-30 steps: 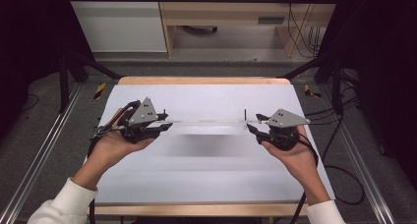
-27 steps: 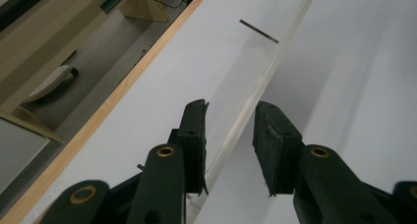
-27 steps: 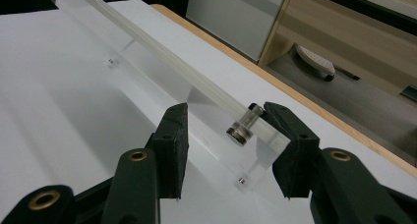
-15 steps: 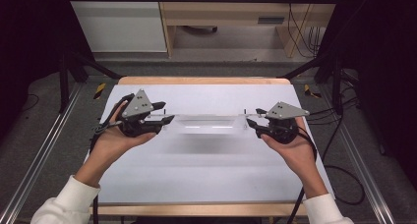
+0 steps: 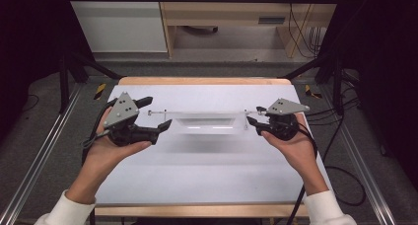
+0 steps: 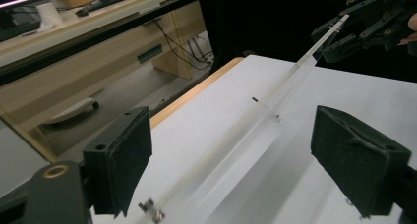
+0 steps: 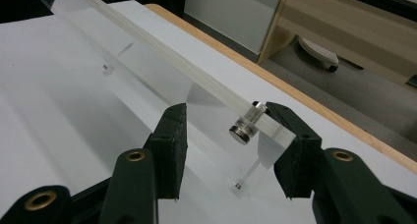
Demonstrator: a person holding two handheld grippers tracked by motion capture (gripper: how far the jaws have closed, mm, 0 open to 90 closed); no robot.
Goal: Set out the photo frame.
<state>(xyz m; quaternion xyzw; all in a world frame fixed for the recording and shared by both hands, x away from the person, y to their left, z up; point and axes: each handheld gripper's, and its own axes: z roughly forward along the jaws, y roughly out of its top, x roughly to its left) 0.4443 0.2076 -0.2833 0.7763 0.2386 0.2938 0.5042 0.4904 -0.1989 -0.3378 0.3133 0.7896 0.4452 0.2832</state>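
The clear acrylic panel [image 5: 207, 122] was hard to make out: transparent against the white table [image 5: 197, 180], it read in the high view mainly as a thin pale rail from one gripper to the other and two faint glints below it. Its lower edge could not be traced. It sat a little above the table's centre, towards 12 o'clock, seemingly held off the surface at its 3 o'clock end. The right gripper [image 5: 252, 120] had that end between its jaws; in the right gripper view one pad met the panel's edge beside a small metal standoff [image 7: 247, 124], while the other pad stood clear of that metal piece, so a full pinch could not be confirmed. The left gripper [image 5: 158, 115] at 9 o'clock had just been opening; its jaws stood wide, the rail passing between them untouched. Beyond the table's wooden edge lay grey floor, a pale cabinet, a wooden desk and cables, with black drapes at both sides
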